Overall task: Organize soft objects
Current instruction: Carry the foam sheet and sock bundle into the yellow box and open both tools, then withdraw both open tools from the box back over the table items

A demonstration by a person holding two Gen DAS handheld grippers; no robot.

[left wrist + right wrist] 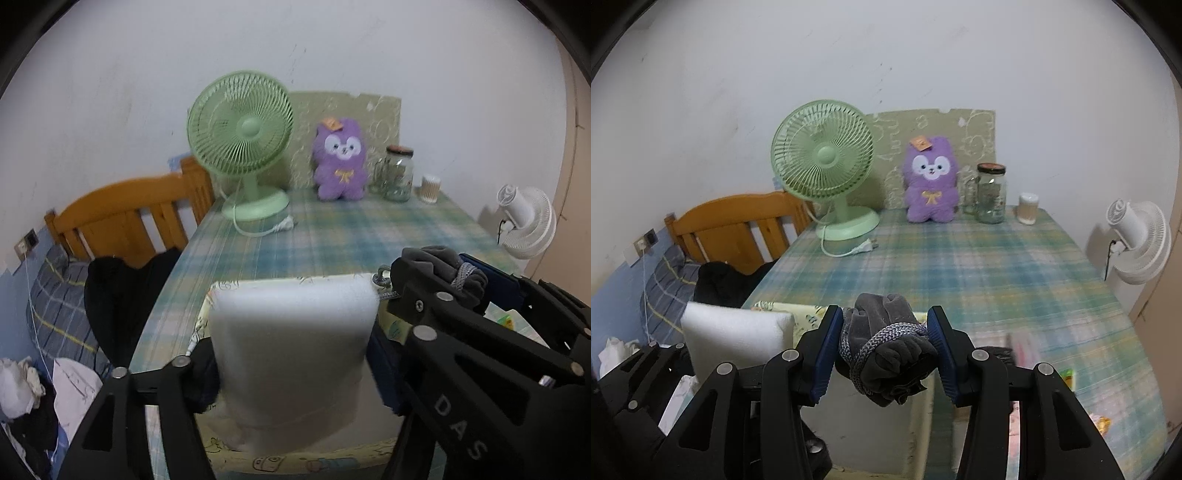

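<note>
My left gripper (295, 354) is shut on a white foam block (295, 350) and holds it above a pale yellow patterned box (280, 458) at the table's near edge. The block also shows in the right wrist view (737, 339), at the lower left. My right gripper (884, 347) is shut on a grey fabric bundle tied with a grey cord (886, 343), held above the same box (798, 314). In the left wrist view the bundle (443, 269) sits right of the foam block. A purple plush toy (931, 184) stands at the back of the table.
A plaid-covered table (960, 258) carries a green desk fan (827, 166), a glass jar (991, 194) and a small cotton-swab container (1028, 208) along the back. A white fan (1137, 240) hangs on the right. A wooden bed frame (738, 221) with bedding lies left.
</note>
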